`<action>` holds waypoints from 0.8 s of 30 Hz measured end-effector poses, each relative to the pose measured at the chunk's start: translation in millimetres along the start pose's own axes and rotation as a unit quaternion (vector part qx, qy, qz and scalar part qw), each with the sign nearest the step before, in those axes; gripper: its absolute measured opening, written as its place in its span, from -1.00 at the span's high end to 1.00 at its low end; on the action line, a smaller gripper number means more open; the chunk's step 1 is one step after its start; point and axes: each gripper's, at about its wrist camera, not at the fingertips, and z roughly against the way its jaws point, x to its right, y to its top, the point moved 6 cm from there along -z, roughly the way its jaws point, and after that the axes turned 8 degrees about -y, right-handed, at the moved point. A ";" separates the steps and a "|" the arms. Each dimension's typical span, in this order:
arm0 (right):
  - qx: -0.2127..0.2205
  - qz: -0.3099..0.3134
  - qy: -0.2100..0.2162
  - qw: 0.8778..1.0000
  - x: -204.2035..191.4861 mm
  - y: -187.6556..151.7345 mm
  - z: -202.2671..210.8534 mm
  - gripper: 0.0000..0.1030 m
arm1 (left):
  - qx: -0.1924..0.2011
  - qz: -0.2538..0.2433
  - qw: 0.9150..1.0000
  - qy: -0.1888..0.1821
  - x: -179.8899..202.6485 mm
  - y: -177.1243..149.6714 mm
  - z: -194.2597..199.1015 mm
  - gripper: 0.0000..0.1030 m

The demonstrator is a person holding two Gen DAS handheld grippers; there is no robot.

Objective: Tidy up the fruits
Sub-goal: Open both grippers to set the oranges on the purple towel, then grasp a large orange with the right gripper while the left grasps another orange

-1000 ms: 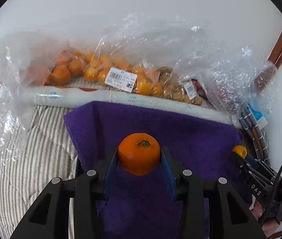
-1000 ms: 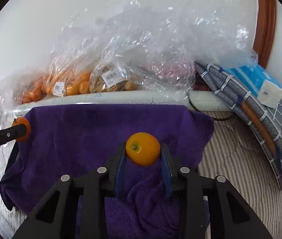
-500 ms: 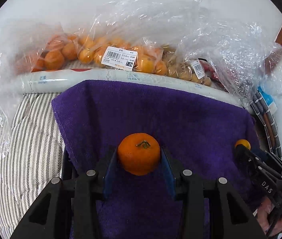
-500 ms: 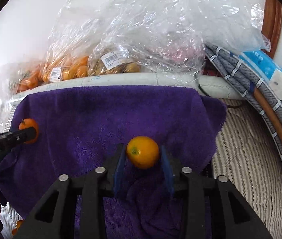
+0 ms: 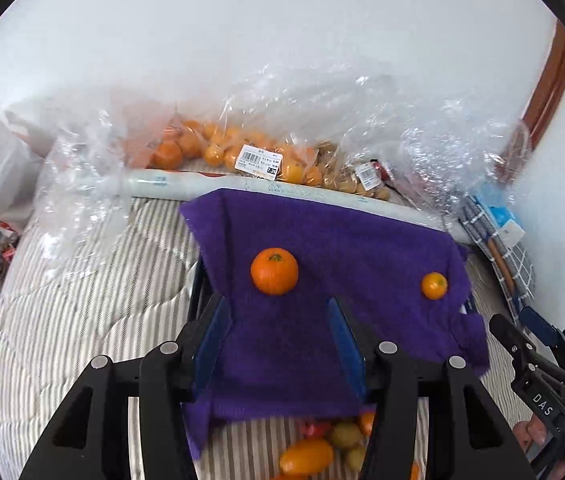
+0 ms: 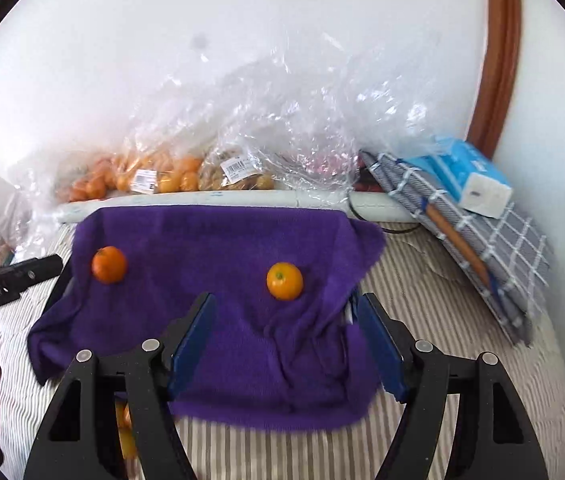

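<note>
With nothing between them, the left gripper (image 5: 278, 334) and right gripper (image 6: 284, 334) are opening just short of the tangerine (image 5: 274, 271) and small orange (image 6: 284, 275) lying apart on the purple towel (image 5: 322, 240), so draw both straight back without dragging the cloth.

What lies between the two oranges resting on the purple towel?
Only bare purple towel lies between the larger orange and the smaller orange, nothing else. The right wrist view shows the stretch whole; the left wrist view agrees.
</note>
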 end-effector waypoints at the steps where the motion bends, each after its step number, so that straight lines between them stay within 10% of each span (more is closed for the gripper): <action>1: 0.005 0.000 -0.003 1.000 2.6 -5.0 11.1 -0.41 | 0.008 -0.002 1.000 0.001 3.4 -3.4 10.7 0.03; 14: -0.012 -0.056 0.014 0.998 43.3 -77.5 98.2 -0.41 | 0.056 -0.037 0.998 -0.012 24.8 -62.5 121.5 0.03; 24: -0.007 -0.052 0.029 0.998 35.7 -121.3 123.5 -0.37 | 0.049 -0.044 0.998 -0.006 10.1 -104.4 136.5 -0.01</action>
